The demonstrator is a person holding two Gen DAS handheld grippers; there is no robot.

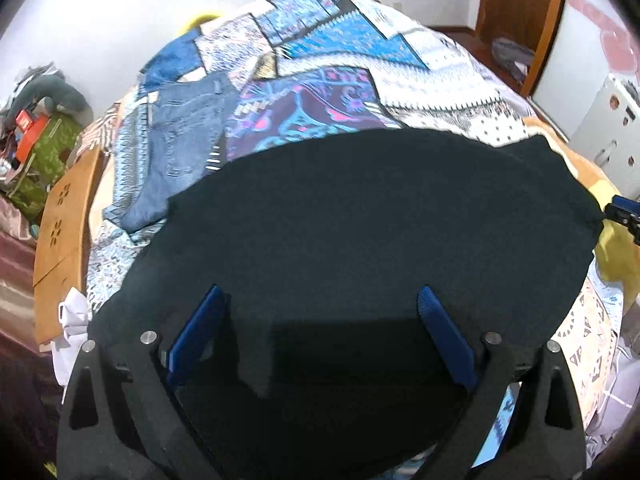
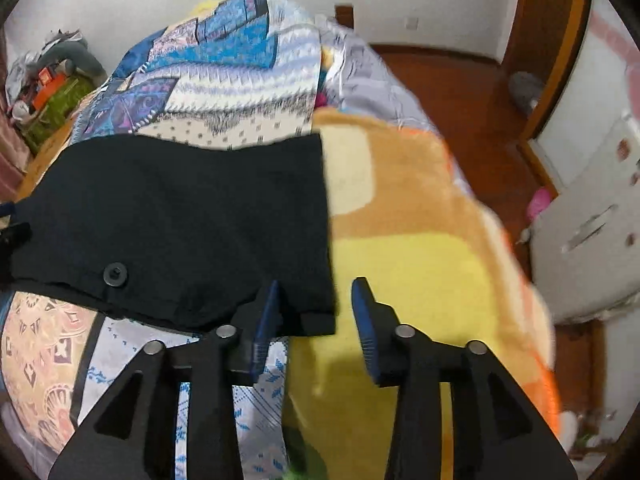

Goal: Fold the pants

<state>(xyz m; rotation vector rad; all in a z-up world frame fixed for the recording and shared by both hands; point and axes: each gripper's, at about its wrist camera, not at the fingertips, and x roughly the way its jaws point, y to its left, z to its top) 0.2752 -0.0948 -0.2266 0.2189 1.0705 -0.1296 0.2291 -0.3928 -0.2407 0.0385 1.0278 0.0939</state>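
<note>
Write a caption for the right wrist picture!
Right gripper open at the corner of black pants lying on a patterned bedspread.

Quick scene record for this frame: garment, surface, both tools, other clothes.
garment: black pants, spread flat, button showing
surface: patterned quilt on a bed, yellow-orange blanket at right
left tool: open, over the pants
right tool: open, at pants' corner, nothing gripped
other clothes: folded jeans on quilt

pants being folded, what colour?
Black fabric pants, with a black button; clearest in the right wrist view.
</note>
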